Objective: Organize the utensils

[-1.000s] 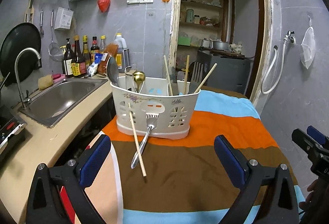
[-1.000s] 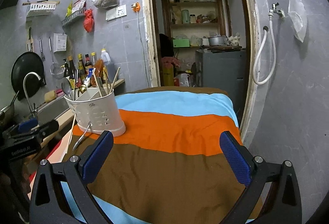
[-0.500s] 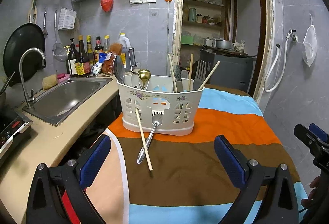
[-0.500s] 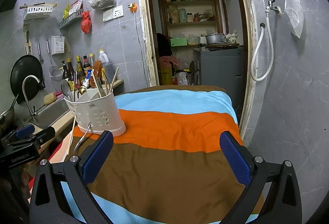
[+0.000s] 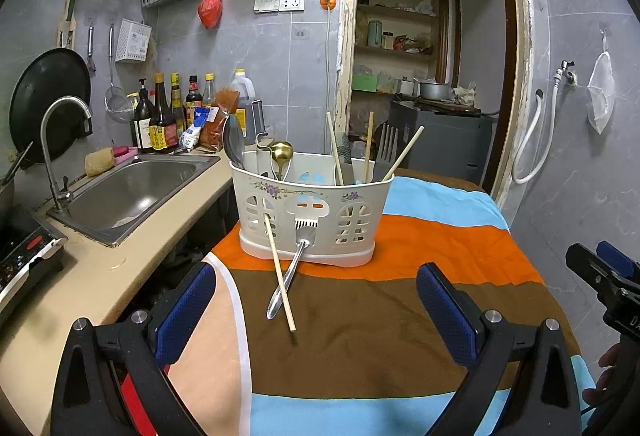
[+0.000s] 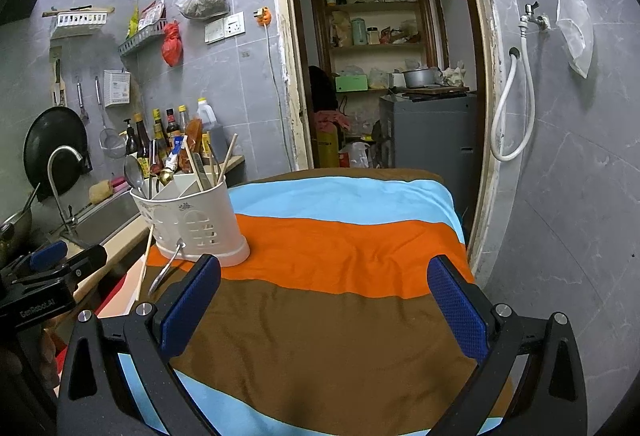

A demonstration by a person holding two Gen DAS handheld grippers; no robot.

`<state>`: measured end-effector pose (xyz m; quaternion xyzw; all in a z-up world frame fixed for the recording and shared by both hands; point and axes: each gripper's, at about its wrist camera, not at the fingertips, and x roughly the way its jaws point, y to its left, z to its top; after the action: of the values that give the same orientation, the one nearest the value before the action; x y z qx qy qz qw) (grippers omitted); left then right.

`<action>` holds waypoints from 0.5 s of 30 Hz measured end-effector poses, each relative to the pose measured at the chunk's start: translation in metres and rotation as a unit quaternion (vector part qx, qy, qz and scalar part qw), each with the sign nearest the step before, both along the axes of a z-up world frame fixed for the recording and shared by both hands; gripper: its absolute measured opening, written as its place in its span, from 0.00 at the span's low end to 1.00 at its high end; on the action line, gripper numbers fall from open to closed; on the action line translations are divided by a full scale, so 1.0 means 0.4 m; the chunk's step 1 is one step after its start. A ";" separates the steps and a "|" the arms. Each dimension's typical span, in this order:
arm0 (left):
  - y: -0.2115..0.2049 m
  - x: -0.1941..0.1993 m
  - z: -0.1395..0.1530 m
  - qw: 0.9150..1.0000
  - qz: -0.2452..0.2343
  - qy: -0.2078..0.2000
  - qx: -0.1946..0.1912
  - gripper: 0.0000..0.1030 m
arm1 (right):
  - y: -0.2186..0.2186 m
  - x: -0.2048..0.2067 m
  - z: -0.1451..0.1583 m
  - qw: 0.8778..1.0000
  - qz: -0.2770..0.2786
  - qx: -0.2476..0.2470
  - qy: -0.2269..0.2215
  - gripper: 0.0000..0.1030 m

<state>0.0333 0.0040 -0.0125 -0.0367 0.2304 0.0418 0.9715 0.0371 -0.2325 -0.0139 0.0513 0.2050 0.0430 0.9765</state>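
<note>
Cloth: orange, brown, sky-blue and peach stripes covered your table (image 5: 400, 336); folds showed in the brown band.
Caddy: your white plastic utensil holder (image 5: 312, 212) stood upright on the orange stripe, near the table's sink-side end; purple flower print ran under its rim; no brand could be read on it.
Inside: a steel spoon (image 5: 233, 148), a gold ladle (image 5: 281, 152), a dark fork (image 5: 387, 150) and several chopsticks stood in it.
Outside: one chopstick (image 5: 279, 276) and a steel utensil (image 5: 289, 278) lay crossed on the cloth, their upper ends leaning at the caddy's front openings; its head was partly hidden.
Left gripper (image 5: 316, 310): you held it spread wide and empty, just short of the crossed pair; its body in the right view carried white lettering that looked like "GenRobot.AI".
Right gripper (image 6: 326, 308): likewise spread wide, nothing between the blue pads, over the brown stripe, well apart from the caddy.
Writing elsewhere: the bottles (image 5: 160, 116) by the sink (image 5: 132, 192) bore yellow and red labels, too small for you to read.
</note>
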 end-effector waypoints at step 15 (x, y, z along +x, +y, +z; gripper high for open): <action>0.002 -0.001 0.000 1.000 0.000 0.000 -0.001 0.98 | 0.001 0.005 -0.001 1.000 0.006 0.000 0.000 0.99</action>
<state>0.0329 0.0049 -0.0126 -0.0374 0.2305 0.0418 0.9715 0.0391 -0.2323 -0.0143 0.0503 0.2057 0.0485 0.9761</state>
